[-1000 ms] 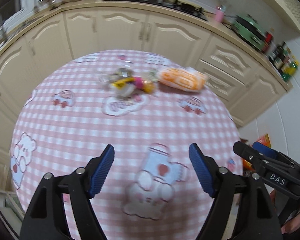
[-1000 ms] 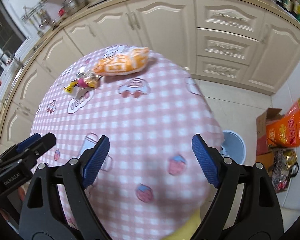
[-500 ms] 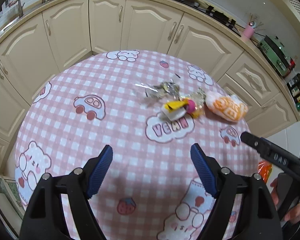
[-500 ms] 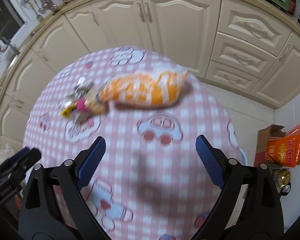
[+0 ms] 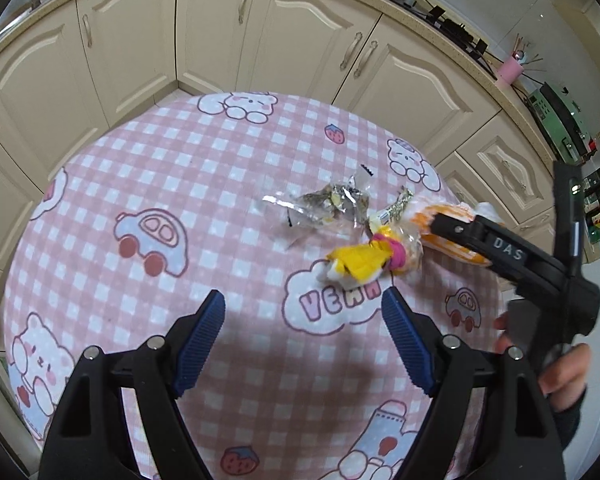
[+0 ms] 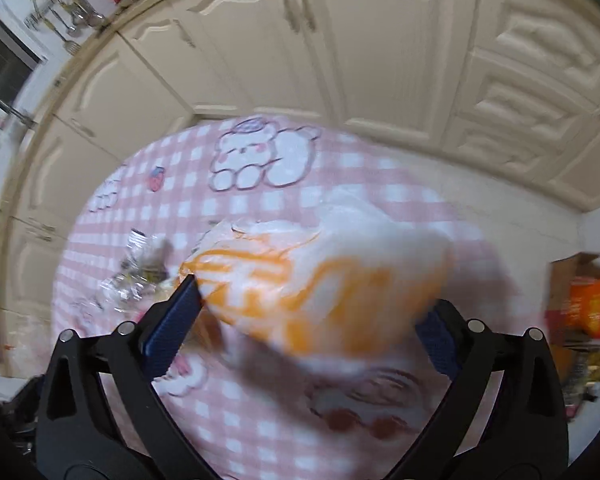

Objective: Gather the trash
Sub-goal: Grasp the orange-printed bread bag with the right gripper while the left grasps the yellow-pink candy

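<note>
Two grippers over table's far-right edge. Right gripper (image 6: 306,316) nearer: jaws just opened wide, straddling the orange-white bag (image 6: 332,280), long axis across the gap, no grip yet. Left gripper (image 5: 304,320) wide, empty, wrappers (image 5: 360,262) just ahead.

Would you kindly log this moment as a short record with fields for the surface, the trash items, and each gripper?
surface: round table with pink checked cloth
trash 1: orange and white bag, at the table's right side
trash 2: clear crumpled wrapper, left of the bag
trash 3: yellow and pink wrapper, just ahead of the left gripper
left gripper: open, nothing between the jaws
right gripper: jaws have just been opening; they straddle the orange and white bag, no grip visible
background: cream cabinets
</note>
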Available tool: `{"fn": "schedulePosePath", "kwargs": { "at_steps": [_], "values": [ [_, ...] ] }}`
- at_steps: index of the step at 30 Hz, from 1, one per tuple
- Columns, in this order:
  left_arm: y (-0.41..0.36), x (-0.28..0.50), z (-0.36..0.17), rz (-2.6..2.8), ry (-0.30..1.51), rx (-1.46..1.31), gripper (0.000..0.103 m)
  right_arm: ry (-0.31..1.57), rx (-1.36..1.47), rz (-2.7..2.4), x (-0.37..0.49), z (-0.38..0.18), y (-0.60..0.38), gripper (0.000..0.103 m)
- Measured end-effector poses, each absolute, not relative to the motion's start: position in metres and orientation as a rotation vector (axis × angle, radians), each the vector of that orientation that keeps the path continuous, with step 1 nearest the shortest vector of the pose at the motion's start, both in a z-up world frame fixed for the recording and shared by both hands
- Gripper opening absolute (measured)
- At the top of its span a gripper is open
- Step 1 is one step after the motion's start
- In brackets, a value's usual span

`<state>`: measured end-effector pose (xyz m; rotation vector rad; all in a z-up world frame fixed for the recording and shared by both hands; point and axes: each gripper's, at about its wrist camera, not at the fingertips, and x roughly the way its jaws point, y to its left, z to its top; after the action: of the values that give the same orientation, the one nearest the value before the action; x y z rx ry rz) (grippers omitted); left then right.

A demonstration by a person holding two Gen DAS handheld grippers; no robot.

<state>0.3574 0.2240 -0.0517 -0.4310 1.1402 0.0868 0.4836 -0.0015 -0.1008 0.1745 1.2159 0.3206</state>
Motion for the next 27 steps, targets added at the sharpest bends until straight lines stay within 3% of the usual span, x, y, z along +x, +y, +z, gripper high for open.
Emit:
{"fn": "schedulePosePath", "kwargs": {
  "at_steps": [2, 3, 4, 6, 9, 12, 21, 23, 24, 27],
  "values": [
    [0.223, 0.364, -0.053, 0.079, 1.144, -0.443, 0.079, 1.158, 0.109, 0.319, 0.483, -0.099, 0.005, 0.092],
    [0.222, 0.366, -0.054, 0.075, 1.147, -0.445, 0.079, 1.130, 0.062, 0.310, 0.483, -0.099, 0.008, 0.071],
    [0.219, 0.370, -0.054, 0.067, 1.154, -0.446, 0.079, 1.102, 0.036, 0.290, 0.482, -0.097, 0.009, 0.062],
    [0.214, 0.375, -0.055, 0.055, 1.161, -0.438, 0.079, 1.091, 0.042, 0.305, 0.481, -0.096, 0.007, 0.058],
    [0.201, 0.383, -0.055, 0.048, 1.161, -0.397, 0.079, 1.081, 0.093, 0.362, 0.475, -0.095, -0.004, 0.041],
    [0.187, 0.391, -0.056, 0.043, 1.167, -0.364, 0.079, 1.065, 0.115, 0.385, 0.464, -0.092, -0.016, 0.030],
    [0.153, 0.422, -0.074, 0.068, 1.183, -0.257, 0.076, 1.029, 0.186, 0.414, 0.423, -0.081, -0.064, 0.030],
    [0.146, 0.426, -0.081, 0.053, 1.213, -0.218, 0.061, 1.025, 0.194, 0.412, 0.414, -0.078, -0.072, 0.030],
    [0.144, 0.426, -0.082, 0.046, 1.218, -0.210, 0.038, 1.021, 0.197, 0.415, 0.410, -0.077, -0.076, 0.030],
    [0.137, 0.423, -0.083, 0.034, 1.242, -0.167, 0.008, 1.003, 0.202, 0.425, 0.394, -0.070, -0.087, 0.030]
  ]
}}
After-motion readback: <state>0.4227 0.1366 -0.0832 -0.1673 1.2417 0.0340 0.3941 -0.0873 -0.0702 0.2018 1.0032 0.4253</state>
